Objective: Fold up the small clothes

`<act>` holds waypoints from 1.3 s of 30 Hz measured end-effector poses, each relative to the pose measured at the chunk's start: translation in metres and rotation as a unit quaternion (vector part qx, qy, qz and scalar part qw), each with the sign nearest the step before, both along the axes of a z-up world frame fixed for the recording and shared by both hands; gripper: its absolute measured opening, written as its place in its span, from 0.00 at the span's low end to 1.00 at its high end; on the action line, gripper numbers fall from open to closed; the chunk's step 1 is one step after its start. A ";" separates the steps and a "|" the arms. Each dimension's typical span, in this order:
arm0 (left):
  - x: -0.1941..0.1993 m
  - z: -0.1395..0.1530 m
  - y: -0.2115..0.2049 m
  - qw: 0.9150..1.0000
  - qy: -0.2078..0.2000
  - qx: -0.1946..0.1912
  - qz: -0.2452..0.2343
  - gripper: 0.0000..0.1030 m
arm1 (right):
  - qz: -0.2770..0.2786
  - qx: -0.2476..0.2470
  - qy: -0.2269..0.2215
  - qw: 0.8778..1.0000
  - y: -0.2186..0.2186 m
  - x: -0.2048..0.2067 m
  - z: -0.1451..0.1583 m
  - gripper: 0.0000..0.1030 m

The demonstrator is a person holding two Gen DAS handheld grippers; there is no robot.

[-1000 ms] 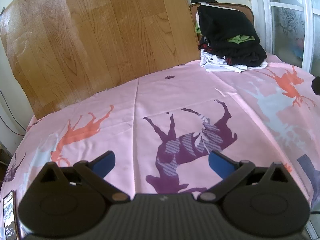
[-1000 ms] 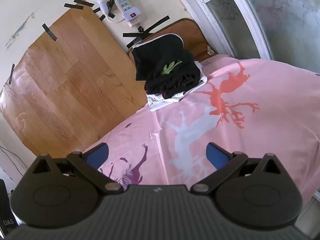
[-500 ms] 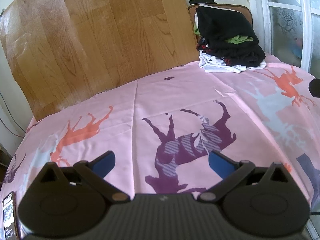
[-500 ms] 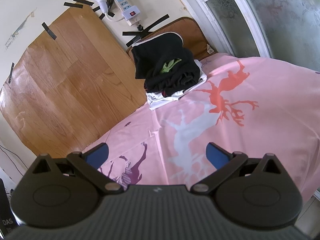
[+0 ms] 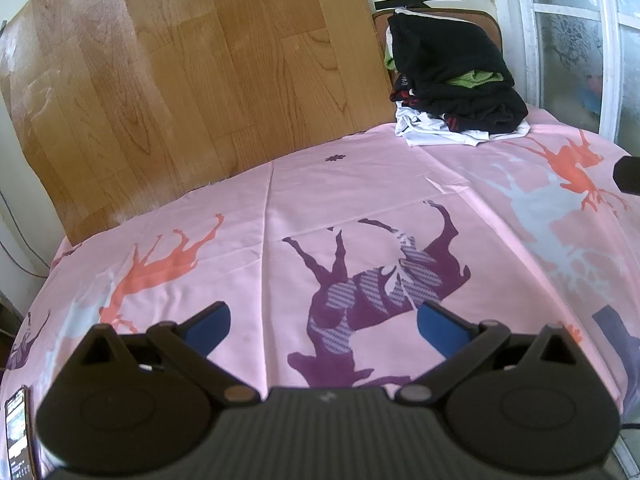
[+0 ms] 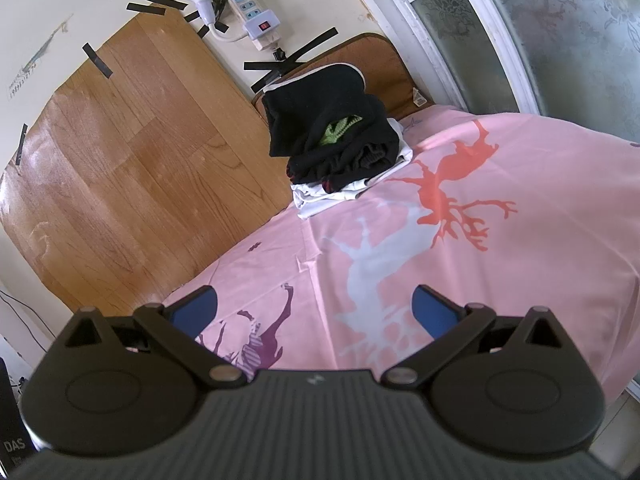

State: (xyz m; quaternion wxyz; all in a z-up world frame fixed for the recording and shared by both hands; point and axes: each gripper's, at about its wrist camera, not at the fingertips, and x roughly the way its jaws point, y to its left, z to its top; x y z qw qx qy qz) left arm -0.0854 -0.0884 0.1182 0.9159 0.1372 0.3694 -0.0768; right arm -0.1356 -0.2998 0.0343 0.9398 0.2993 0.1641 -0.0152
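Note:
A pile of clothes [image 5: 452, 80], mostly black with a green piece and a white one at the bottom, sits at the far right corner of the table. The right wrist view shows the same pile [image 6: 340, 140] straight ahead, far off. A pink cloth with deer prints [image 5: 360, 216] covers the table. My left gripper [image 5: 322, 322] hovers open above the purple deer print, holding nothing. My right gripper [image 6: 314, 310] is open too, empty, over the pale grey deer print [image 6: 372, 264]. Both stay well short of the pile.
A wood-pattern board [image 5: 180, 72] leans on the wall behind the table. A power strip and bulb [image 6: 240, 8] hang on the wall above. A frosted window [image 6: 540, 32] runs along the right. A phone [image 5: 18, 432] lies at the near left edge.
Both views have shifted only slightly; the pile sits a touch higher in the left wrist view. The jaws stay as wide as before.

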 end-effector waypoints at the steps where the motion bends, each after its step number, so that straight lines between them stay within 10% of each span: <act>1: 0.000 0.000 0.000 1.000 -0.001 0.000 -0.001 1.00 | 0.000 0.000 0.000 1.000 0.000 0.000 0.000 1.00; 39: 0.001 -0.005 -0.015 1.000 0.001 0.018 -0.021 1.00 | -0.002 0.008 0.007 1.000 -0.001 0.004 -0.004 1.00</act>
